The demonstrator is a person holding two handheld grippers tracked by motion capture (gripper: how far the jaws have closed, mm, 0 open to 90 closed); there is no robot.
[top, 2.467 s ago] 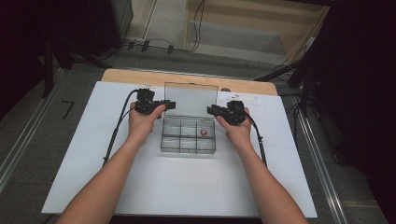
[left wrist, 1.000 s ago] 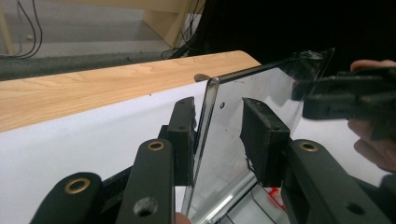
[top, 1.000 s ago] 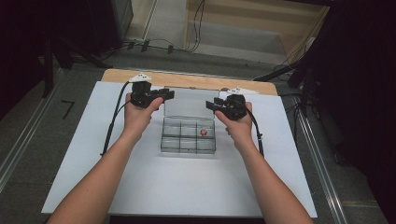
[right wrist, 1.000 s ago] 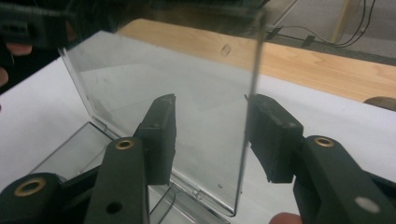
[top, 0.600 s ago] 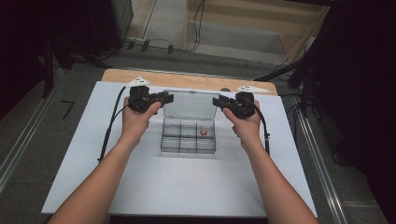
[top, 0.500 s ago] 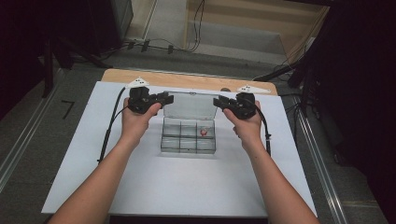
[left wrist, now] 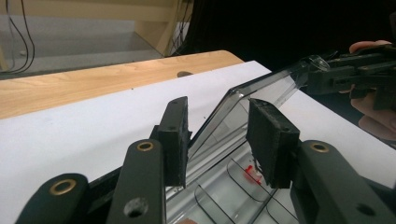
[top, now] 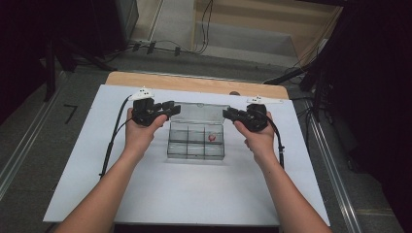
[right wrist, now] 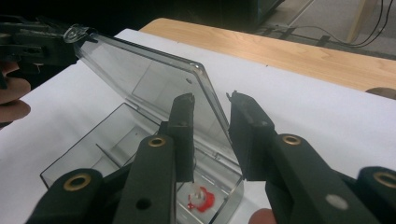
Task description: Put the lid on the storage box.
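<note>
A white board (top: 194,194) covers the wooden table (top: 194,83), and in its middle sits a clear plastic compartment box (top: 196,141), its lid (top: 200,112) tipped up past halfway. The left gripper (top: 168,107) straddles one lid corner, its jaws having just eased apart, pads not visibly pressing. The right gripper (top: 228,114) straddles the other corner, having just narrowed, a gap showing there too. A small red-and-white piece (top: 212,138) lies in a right-hand compartment. Next, I'd judge, both ends must swing together so the lid doesn't twist.
</note>
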